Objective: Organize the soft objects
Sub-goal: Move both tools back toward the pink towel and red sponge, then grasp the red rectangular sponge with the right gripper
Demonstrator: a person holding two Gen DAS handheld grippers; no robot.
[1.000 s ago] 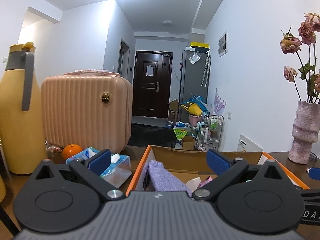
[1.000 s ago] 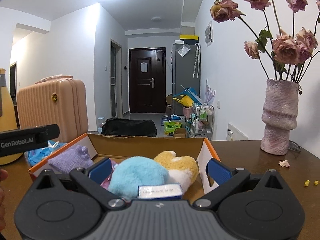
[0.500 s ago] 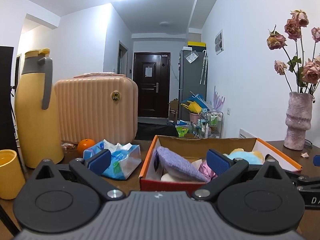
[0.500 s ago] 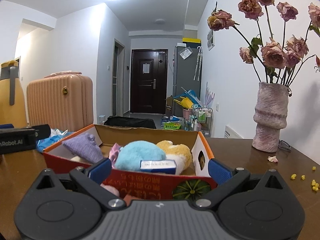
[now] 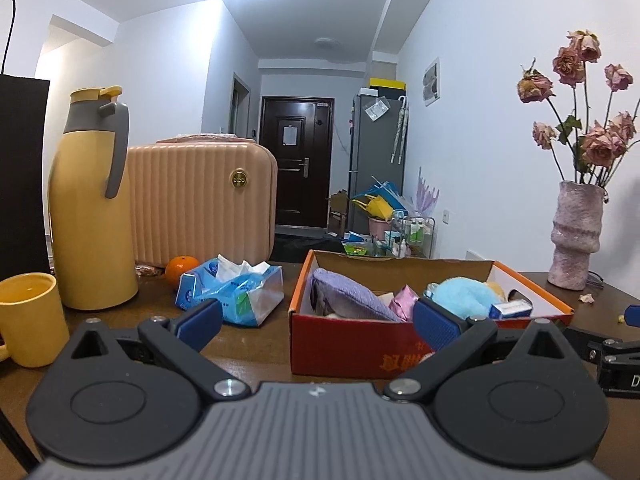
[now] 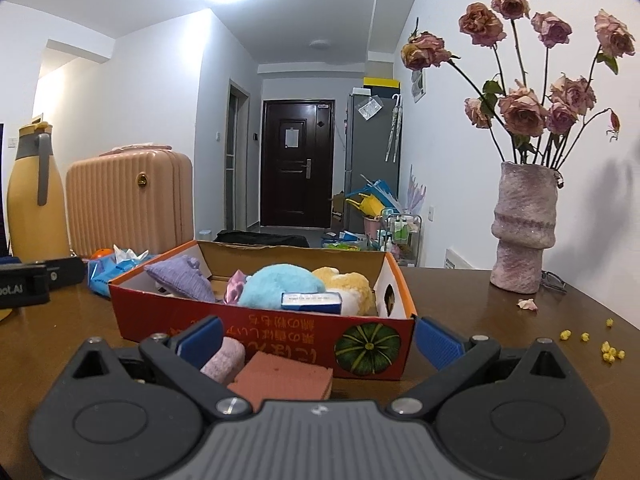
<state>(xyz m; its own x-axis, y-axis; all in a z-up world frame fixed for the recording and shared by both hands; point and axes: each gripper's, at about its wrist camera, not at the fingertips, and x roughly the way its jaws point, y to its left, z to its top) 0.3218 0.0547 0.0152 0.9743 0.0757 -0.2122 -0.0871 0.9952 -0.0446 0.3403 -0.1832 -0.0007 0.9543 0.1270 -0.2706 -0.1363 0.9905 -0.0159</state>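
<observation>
Your right gripper (image 6: pixel 318 334) faces the box (image 6: pixel 256 326) wall, sponge (image 6: pixel 282 378) and pink roll (image 6: pixel 224 360) below, bare table (image 6: pixel 480 320) rightward, vase (image 6: pixel 524 228) beyond.

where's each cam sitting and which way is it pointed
Left wrist: on the left gripper, looking across the table at the red box; its open fingers show.
Right wrist: on the right gripper, facing the box's pumpkin end; open fingers show.
Shared: the box, blue plush, vase, suitcase.
</observation>
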